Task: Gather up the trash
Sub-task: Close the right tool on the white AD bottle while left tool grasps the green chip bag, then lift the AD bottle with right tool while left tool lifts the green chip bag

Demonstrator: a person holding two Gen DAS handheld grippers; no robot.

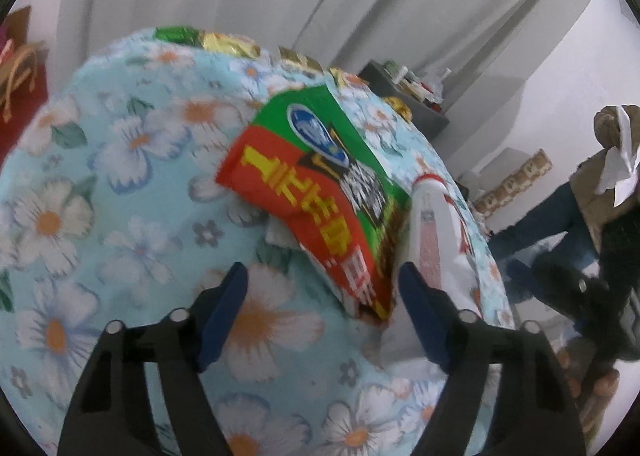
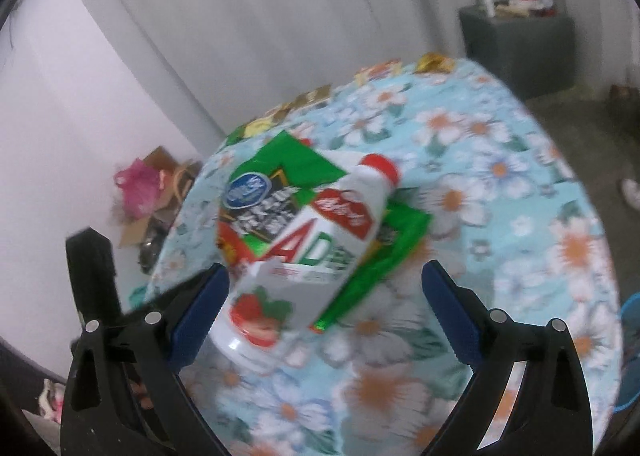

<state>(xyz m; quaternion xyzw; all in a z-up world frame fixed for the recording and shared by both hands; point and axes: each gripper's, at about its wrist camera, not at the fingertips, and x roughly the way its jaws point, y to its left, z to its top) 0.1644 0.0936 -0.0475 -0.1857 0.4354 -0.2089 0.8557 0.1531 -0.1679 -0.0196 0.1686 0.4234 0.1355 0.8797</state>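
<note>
Lying bottle partly hiding snack bag

One bottle, one packet (wrappers uncountable)

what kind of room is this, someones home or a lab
Most likely a lived-in home. A round table under a floral tablecloth holds a white drink bottle lying on a snack bag, with foil wrappers along the far edge. Pale curtains hang behind, and boxes and bags sit on the floor.

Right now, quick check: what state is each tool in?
Left tool: open, empty, jaws either side of the snack bag's near corner.
Right tool: open, empty, straddling the white bottle.
</note>
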